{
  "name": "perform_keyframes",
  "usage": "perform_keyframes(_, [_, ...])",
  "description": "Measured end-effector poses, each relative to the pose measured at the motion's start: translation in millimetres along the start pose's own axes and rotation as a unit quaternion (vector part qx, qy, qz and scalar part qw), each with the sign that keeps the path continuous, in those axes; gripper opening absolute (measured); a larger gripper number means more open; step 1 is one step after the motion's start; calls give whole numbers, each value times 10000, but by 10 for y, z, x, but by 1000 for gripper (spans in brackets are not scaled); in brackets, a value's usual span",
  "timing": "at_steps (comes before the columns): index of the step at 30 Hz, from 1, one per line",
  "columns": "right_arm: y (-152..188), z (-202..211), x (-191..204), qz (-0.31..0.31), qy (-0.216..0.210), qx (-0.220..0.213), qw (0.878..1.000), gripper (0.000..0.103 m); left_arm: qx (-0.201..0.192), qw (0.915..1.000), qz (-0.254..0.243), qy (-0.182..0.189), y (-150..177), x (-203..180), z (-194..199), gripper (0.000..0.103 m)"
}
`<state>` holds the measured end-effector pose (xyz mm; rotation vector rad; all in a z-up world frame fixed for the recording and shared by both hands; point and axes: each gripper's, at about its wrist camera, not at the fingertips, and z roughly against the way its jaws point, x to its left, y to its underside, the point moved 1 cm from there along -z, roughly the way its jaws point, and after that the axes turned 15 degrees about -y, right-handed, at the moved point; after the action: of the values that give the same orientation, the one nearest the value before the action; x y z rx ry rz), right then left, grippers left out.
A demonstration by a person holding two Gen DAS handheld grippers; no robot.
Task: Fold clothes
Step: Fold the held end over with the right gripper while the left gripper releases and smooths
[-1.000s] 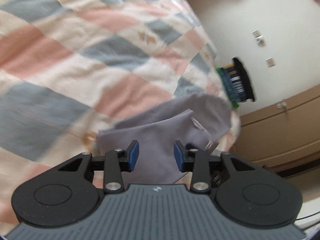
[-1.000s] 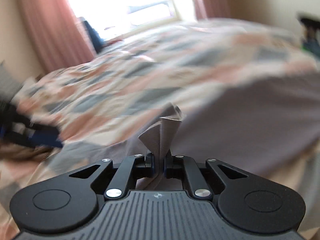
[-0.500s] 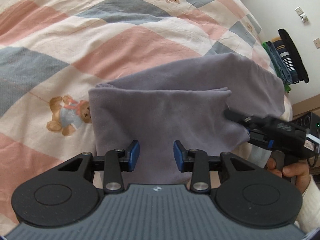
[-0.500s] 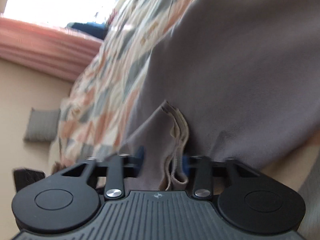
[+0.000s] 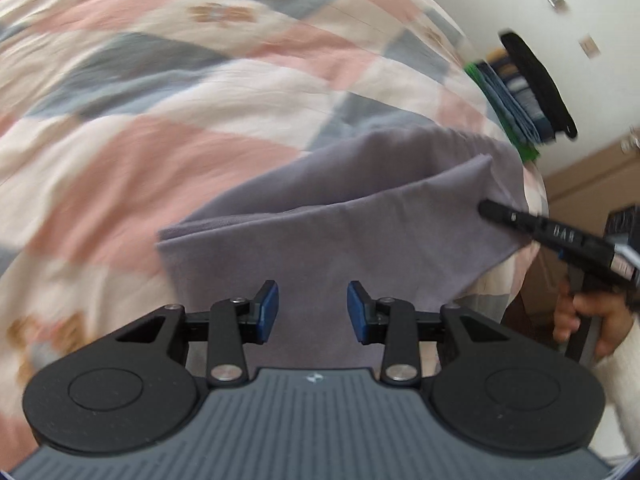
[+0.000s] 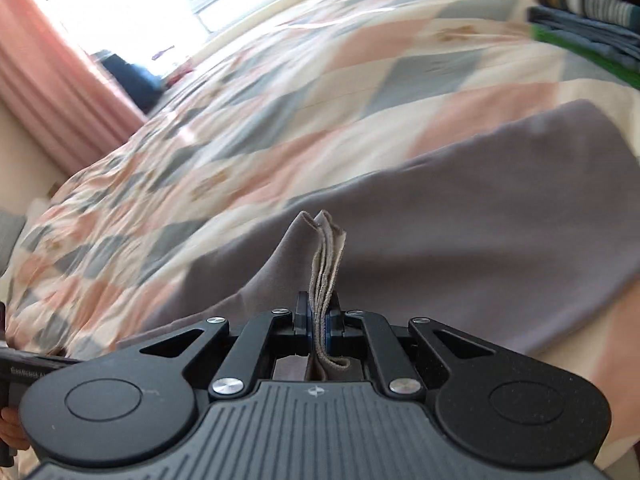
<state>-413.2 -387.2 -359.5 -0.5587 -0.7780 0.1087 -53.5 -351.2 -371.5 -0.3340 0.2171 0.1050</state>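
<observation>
The grey garment (image 5: 360, 240) lies half-folded on the bed (image 5: 200, 140), its long axis running left to right ahead of the left gripper (image 5: 312, 312), whose jaws stand wide and empty. The right gripper (image 6: 318, 324) pinches the garment's right-hand corner. Its arm reads perhaps "DAR"; blur leaves that unsure.

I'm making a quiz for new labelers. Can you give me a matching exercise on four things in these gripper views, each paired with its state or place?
1. left gripper
2. right gripper
3. grey garment
4. stack of folded clothes

a. folded over, lying on the checked quilt
b. open, holding nothing
c. at the bed's far edge, by the wall
d. shut on layered fabric

Pairs: 1-b, 2-d, 3-a, 4-c
</observation>
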Motion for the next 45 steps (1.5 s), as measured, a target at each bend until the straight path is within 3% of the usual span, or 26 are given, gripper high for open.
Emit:
perform_keyframes(5, [-72, 75, -254, -28, -31, 15, 10000, 6, 40, 9983, -568, -87, -113, -346, -204, 32])
perform_keyframes(14, [-330, 350, -731, 56, -69, -43, 10000, 5, 67, 9989, -406, -216, -190, -691, -335, 32])
perform_keyframes(24, [-773, 698, -1283, 292, 233, -246, 9990, 5, -94, 9975, -595, -369, -293, -1124, -474, 32])
perform_keyframes(36, [-888, 621, -1738, 272, 625, -294, 9972, 4, -47, 9968, -668, -441, -343, -1232, -585, 33])
perform_keyframes(42, [-921, 693, -1724, 302, 813, -751, 9934, 4, -173, 9954, -783, -534, -369, -1229, -507, 34])
perform_keyframes(45, [-934, 587, -1814, 217, 937, -503, 9941, 5, -165, 9951, -792, -572, -373, -1203, -515, 34])
